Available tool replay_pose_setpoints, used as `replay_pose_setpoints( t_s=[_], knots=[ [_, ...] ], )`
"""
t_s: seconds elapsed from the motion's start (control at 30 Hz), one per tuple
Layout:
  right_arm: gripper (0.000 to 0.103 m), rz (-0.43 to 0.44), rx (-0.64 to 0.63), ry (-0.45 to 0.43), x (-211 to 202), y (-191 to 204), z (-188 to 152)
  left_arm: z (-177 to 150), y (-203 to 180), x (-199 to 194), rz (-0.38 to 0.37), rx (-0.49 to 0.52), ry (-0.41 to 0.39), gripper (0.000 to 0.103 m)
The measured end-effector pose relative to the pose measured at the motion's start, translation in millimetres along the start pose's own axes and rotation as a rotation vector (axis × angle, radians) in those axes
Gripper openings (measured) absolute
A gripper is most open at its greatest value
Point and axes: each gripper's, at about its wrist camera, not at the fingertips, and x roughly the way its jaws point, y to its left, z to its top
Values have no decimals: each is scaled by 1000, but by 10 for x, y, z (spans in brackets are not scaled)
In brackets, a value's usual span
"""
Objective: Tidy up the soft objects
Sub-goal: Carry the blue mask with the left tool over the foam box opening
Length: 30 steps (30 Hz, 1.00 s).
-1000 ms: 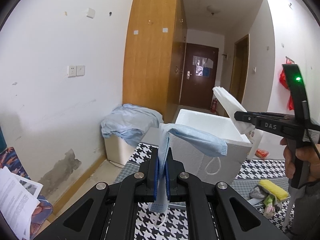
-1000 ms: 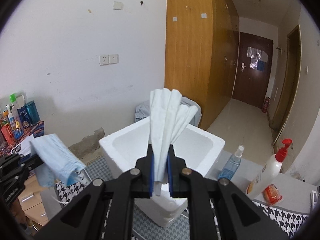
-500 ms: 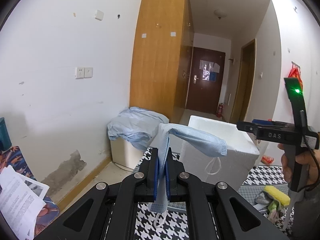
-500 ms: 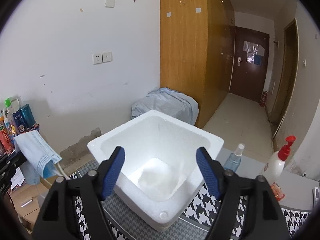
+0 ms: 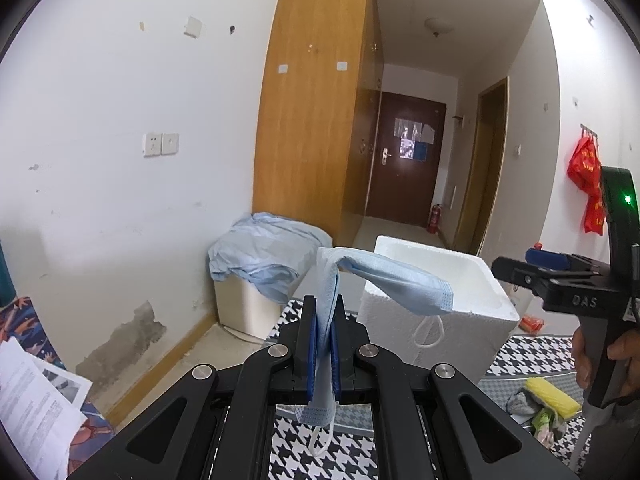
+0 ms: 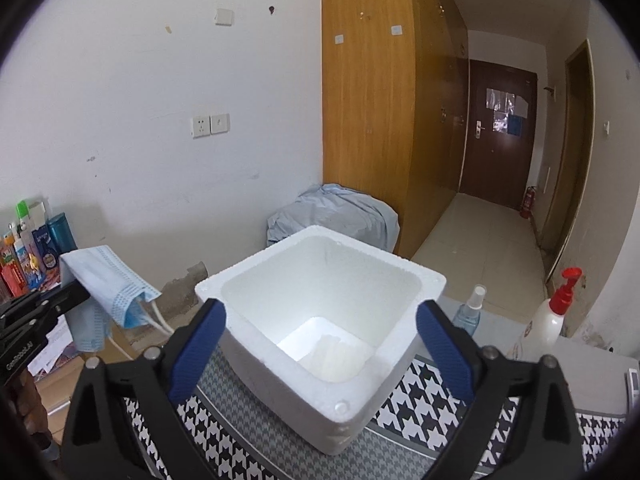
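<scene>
Two grippers: left gripper clamps the mask; right gripper, marked "DAS", jaws apart.

The foam box stands open-topped, unobstructed above, with a spray bottle and pump bottle just beside it.

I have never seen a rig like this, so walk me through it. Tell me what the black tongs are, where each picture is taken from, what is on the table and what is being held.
No robot here: a person holds a two-finger gripper in each hand, each with a camera looking along its fingers.

The left camera's view shows the left gripper shut on a blue face mask. The right gripper and the hand holding it show at that picture's right edge.

The right camera's view shows the right gripper open above a white foam box on the houndstooth cloth. A white folded thing, hard to identify, lies at the bottom. A spray bottle and pump bottle stand behind it.
</scene>
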Motion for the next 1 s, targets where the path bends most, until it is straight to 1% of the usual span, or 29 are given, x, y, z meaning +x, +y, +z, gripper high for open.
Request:
replay_pose_setpoints(
  t_s=[0.03, 0.27, 0.37, 0.6, 1.0],
  knots=[
    [103, 0, 2, -1, -16, 1, -3, 14, -1, 4, 1, 1, -2, 6],
    [103, -29, -15, -13, -139, 41, -39, 76, -32, -11, -6, 14, -15, 6],
    [103, -26, -6, -12, -181, 17, -62, 111, -33, -17, -4, 16, -21, 6],
    [103, -20, -14, -13, -276, 48, -112, 197, -80, 57, -18, 16, -5, 6],
    [103, -58, -15, -13, -433, -31, -202, 449, -289, 174, -86, 58, -2, 6]
  ],
)
